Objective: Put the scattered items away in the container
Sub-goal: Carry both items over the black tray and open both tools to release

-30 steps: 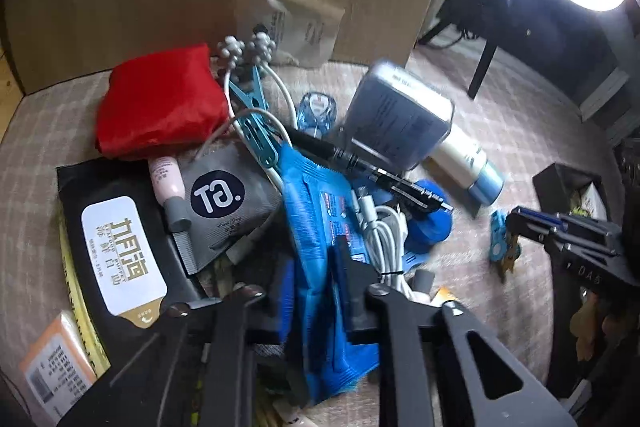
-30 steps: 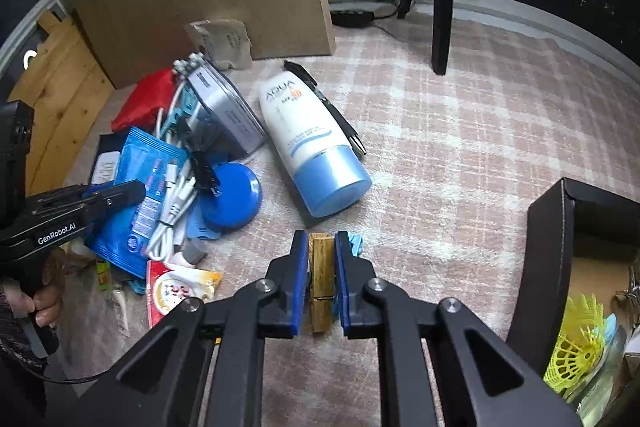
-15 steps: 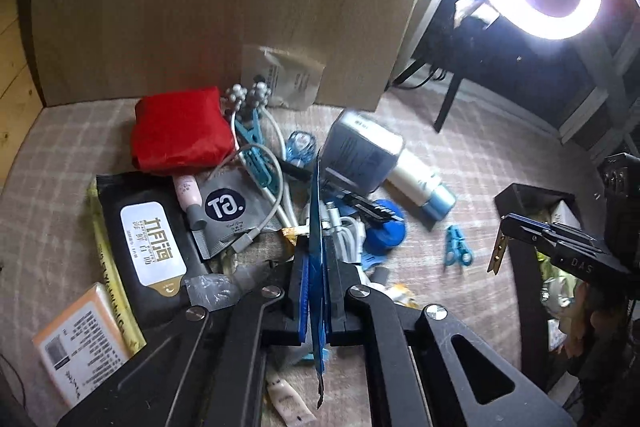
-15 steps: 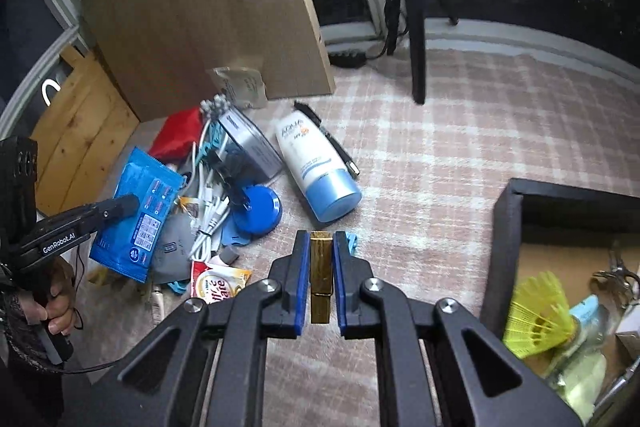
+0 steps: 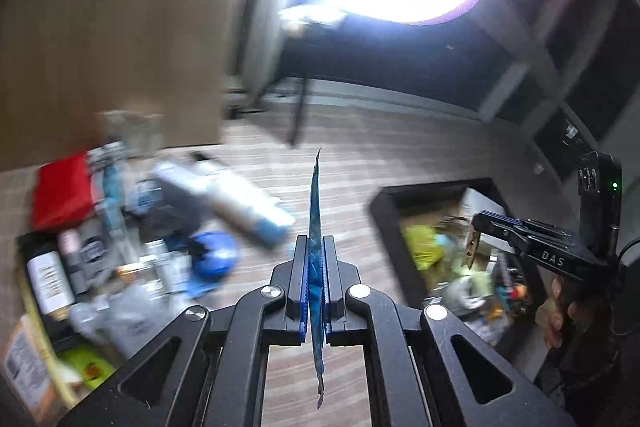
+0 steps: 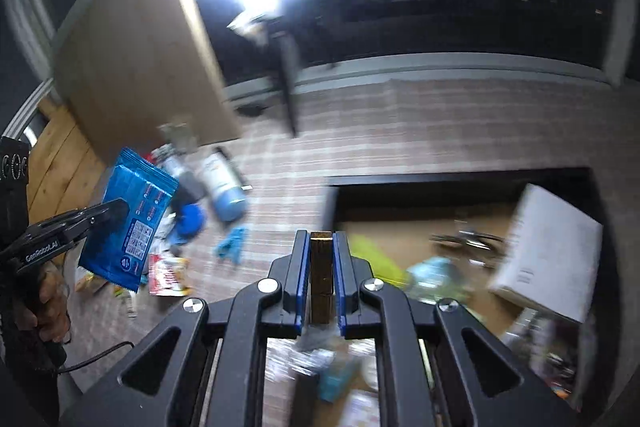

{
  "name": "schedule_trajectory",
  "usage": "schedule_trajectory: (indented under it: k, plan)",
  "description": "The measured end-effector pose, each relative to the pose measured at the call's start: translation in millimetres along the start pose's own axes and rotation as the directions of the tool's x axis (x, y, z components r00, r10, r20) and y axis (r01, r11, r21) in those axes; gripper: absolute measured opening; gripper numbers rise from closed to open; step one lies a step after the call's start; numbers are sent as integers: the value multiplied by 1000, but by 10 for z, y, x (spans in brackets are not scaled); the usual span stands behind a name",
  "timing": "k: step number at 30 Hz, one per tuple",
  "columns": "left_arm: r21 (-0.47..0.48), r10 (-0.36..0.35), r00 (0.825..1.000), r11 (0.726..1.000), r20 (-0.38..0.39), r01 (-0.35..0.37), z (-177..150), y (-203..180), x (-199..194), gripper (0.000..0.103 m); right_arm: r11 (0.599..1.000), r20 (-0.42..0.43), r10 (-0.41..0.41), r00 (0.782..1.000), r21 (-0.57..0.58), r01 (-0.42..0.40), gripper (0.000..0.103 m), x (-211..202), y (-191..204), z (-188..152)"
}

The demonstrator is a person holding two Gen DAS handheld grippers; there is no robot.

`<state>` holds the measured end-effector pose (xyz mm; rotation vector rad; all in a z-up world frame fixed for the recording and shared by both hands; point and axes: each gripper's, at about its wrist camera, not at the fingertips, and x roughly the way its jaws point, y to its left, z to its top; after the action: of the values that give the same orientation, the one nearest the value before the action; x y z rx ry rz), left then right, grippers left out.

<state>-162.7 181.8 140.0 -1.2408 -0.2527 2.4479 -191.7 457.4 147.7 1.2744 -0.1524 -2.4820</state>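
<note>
The left gripper [image 5: 315,291] is clamping a thin blue packet [image 6: 130,215], and its jaws are pressing flat on both faces of it. In the left wrist view the packet [image 5: 316,227] is showing only its edge, standing up between the pads like a blade. From the right wrist view the same packet is hanging in the air, above the checked cloth [image 6: 400,131] and to the left of the container [image 6: 460,175]. It looks light and soft, a foil or plastic sachet that is bending easily, so I judge that a grip near 1 edge is letting it flap. A hold nearer the middle of the flat face would be steadier. The surface is probably a little slippery, but the packet is not fragile.

The right gripper [image 6: 322,279] is closed on a wooden clothespin [image 6: 322,267], which is standing upright between the 2 blue pads. This thing is stiff, small and light, so the grip across its flat sides seems secure. The gripper is hovering at the near left corner of the black container, which is already holding a white box [image 6: 548,259] and a yellow-green item [image 6: 372,255].

More items are lying in a blurred pile on the cloth, among them a white tube with a blue cap [image 6: 224,187] and a red pouch [image 5: 60,191].
</note>
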Motion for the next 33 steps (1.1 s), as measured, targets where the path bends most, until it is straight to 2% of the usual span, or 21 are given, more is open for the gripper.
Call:
schedule_trajectory:
  k: [7, 13, 15, 16, 17, 18, 19, 24, 33]
  plan:
    - [121, -112, 992, 986, -50, 117, 134, -918, 429, 4, 987, 20, -119, 993, 115, 116, 11, -353, -736, -214]
    - [193, -170, 982, 964, -84, 183, 189, -1537, 660, 4, 969, 24, -184, 983, 173, 178, 11, -543, -1059, -315]
    - [217, -183, 979, 956, -89, 199, 189, -1702, 705, 6, 966, 33, -195, 980, 181, 186, 14, -589, -1111, -333]
    - [234, -177, 980, 952, -95, 195, 182, -1779, 731, 18, 961, 31, -213, 977, 187, 204, 33, -603, -1126, -340]
    - [243, -158, 982, 953, -105, 180, 176, -1833, 762, 31, 954, 28, -236, 971, 197, 227, 61, -617, -1135, -345]
    - [245, -141, 984, 956, -108, 164, 172, -1872, 779, 56, 948, 39, -257, 966, 205, 243, 70, -642, -1144, -353]
    - [248, -137, 986, 956, -98, 157, 164, -1895, 771, 60, 947, 61, -263, 963, 210, 245, 73, -669, -1140, -358]
    - [260, -111, 991, 957, -79, 128, 121, -1838, 718, 60, 957, 67, -231, 971, 193, 215, 73, -624, -1075, -327]
    - [160, -43, 998, 986, -47, 50, 141, -1248, 584, 59, 982, 38, -161, 986, 109, 156, 73, -352, -681, -188]
